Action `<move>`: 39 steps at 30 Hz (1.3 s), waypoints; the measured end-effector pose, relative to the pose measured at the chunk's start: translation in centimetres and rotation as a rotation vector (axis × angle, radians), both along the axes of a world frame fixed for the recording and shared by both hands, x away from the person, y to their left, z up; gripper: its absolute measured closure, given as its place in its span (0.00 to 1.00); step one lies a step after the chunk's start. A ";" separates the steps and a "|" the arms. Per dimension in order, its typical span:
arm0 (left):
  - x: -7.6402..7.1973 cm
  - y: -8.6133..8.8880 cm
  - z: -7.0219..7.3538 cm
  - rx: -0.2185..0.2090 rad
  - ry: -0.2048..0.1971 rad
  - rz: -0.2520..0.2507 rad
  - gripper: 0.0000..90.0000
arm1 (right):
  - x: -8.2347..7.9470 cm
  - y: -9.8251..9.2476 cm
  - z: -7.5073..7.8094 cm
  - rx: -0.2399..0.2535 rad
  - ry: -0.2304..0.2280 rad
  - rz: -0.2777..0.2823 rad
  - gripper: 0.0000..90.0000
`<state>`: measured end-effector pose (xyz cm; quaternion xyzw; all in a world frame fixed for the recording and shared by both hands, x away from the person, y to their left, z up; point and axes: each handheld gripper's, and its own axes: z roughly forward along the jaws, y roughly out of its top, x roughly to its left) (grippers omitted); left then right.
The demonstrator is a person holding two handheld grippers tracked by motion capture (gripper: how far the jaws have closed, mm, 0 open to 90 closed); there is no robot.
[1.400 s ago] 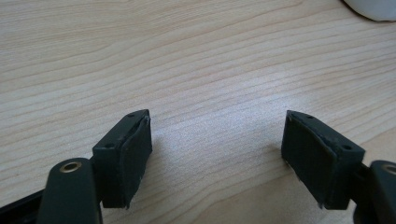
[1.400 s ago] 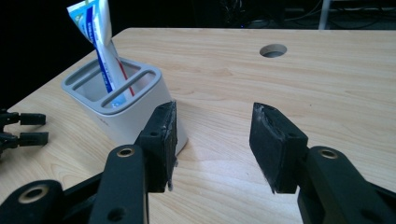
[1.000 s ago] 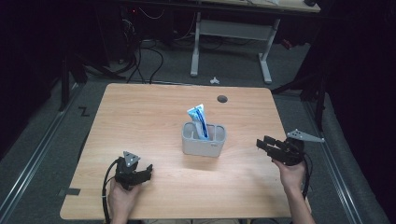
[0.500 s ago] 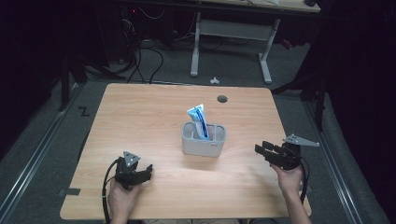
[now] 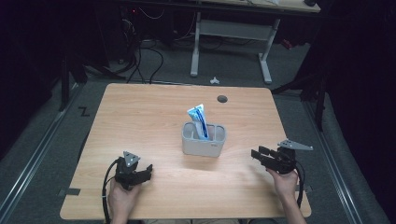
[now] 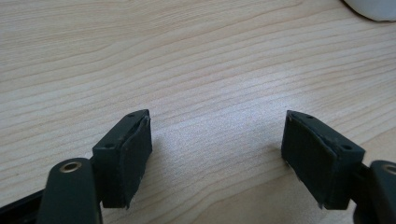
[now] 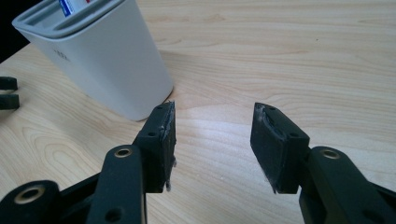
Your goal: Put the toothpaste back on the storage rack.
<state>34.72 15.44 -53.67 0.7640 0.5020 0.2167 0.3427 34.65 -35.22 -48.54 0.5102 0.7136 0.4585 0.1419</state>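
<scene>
Desk [image 5: 154, 116]: pale wood-grain top, rectangular with rounded corners, matte with a soft sheen near the centre of the high view; a small round dark hole [image 5: 222, 99] sits toward its upper edge.

Holder [image 5: 203, 139]: light grey plastic cup, oval in plan with smooth tapering walls and a stepped rim, standing upright just right of the frame's centre. Its inside is split into compartments. Contents: one toothpaste tube [image 5: 199, 120], white and blue, glossy, flat-ended, leaning to the upper left and rising well above the rim.

Left gripper [image 5: 145, 171]: black, with a grey three-cornered plate on top and a cable trailing off, held in a hand at the lower left of the high view, well apart from the holder. Its jaws stand wide apart with flat, scuffed black pads and bare desk between them; nothing is held.

Right gripper [image 5: 256, 154]: black, same build, held in a hand at the lower right, pointing left toward the holder and near it without touching. Its jaws have just been opening a little; they are parted, with only desk between the worn pads.
</scene>
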 end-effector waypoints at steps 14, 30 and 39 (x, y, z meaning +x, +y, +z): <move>0.0 0.0 0.0 0.000 0.001 -0.001 0.28 | 0.2 1.7 -1.7 -0.086 0.034 0.003 0.55; 0.0 0.0 0.0 0.000 0.001 -0.001 0.28 | 0.3 3.3 -4.3 -0.276 0.035 -0.012 0.52; -0.1 0.0 0.0 0.000 0.001 0.000 0.28 | -0.1 4.1 -4.5 -0.352 -0.007 -0.016 0.51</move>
